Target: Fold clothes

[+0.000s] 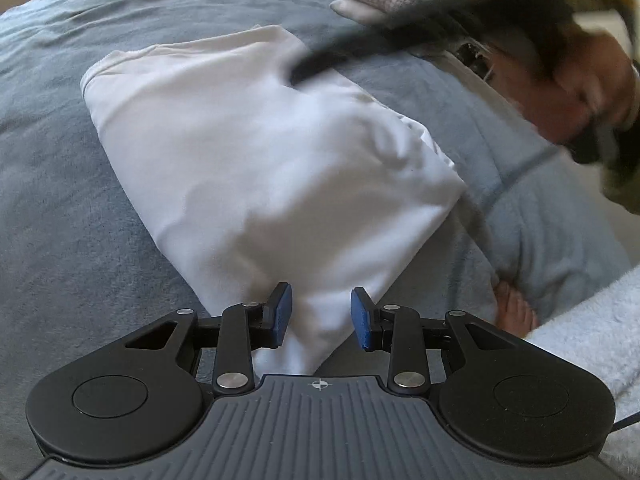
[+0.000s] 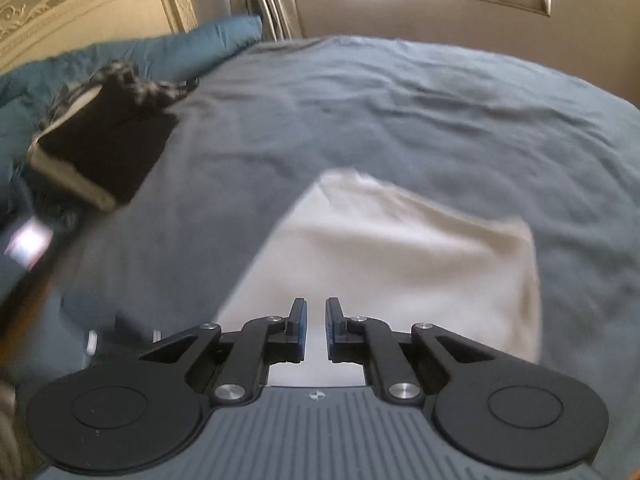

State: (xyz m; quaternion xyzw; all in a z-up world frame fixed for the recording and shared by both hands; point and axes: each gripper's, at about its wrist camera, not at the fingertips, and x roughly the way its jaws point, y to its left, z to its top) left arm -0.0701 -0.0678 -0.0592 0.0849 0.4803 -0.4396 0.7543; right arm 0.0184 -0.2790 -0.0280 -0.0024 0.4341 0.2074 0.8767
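- Spread across both views: a bed [image 2: 400,120] under a grey-blue cover, soft, matte, rippled with shallow creases; a teal pillow [image 2: 168,50] at the far left by a carved cream headboard [image 2: 60,0].
- Lay near the middle of the bed: a white garment [image 1: 256,168], already doubled into a compact oblong, smooth thin knit, layered edges showing along its right side, one near corner reaching between the left claw's fingers.
- Rested at the far left in the right wrist view: a stack of folded clothes [image 2: 108,148], dark fabric on top, a pale layer beneath, something checked behind it.
- Hung over the near corner of the white garment: left claw [image 1: 321,316], blue pads spread apart, cloth between them but not pinched.
- Hovered above the garment's near edge: right claw [image 2: 316,328], pads drawn close with a narrow gap, gripping nothing.
- Fitted either a last fold to come or a finished bundle just released; not settled by the views.
- If handled further, judged wise: pinch through all layers at a corner, keep both claws level, move slowly, since slippery knit would slide and the fold would open.
- Seen at the right edge, blurred: part of a person and a pale fleecy sleeve [image 1: 592,328].
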